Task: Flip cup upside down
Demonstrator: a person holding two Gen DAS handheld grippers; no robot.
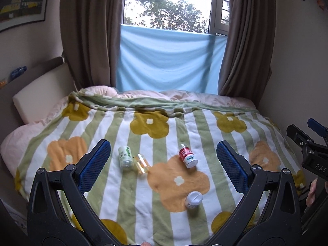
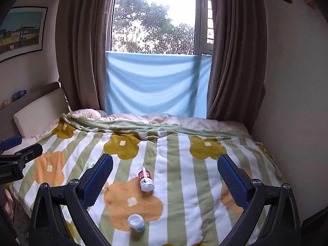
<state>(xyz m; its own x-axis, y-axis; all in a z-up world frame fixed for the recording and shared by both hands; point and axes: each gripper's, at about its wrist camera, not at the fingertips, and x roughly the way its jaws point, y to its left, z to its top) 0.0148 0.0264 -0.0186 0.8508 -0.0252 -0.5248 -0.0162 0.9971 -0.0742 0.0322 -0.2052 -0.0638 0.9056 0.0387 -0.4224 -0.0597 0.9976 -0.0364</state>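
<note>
Several small cups lie on a flowered, striped blanket [image 1: 114,194]. A green-and-white cup [image 1: 124,156] and a clear yellowish cup [image 1: 141,163] lie on their sides, touching. A red-labelled cup [image 1: 187,155] [image 2: 146,178] lies on its side further right. Nearest me, a white cup [image 1: 193,199] [image 2: 136,222] stands on its end with its flat end up. My left gripper [image 1: 163,147] hovers open above the cups, holding nothing. To its right, my right gripper [image 2: 165,160] is also open and holds nothing. In the right wrist view its left finger hides most of the green-and-white cup [image 2: 89,165].
The bed fills the room between a padded headboard [image 1: 39,100] on the left and a wall [image 1: 297,71] on the right. Brown curtains [image 1: 88,41] and a light blue cloth [image 1: 168,61] hang at the window behind. A person's hand [image 1: 311,192] holds the right gripper's body.
</note>
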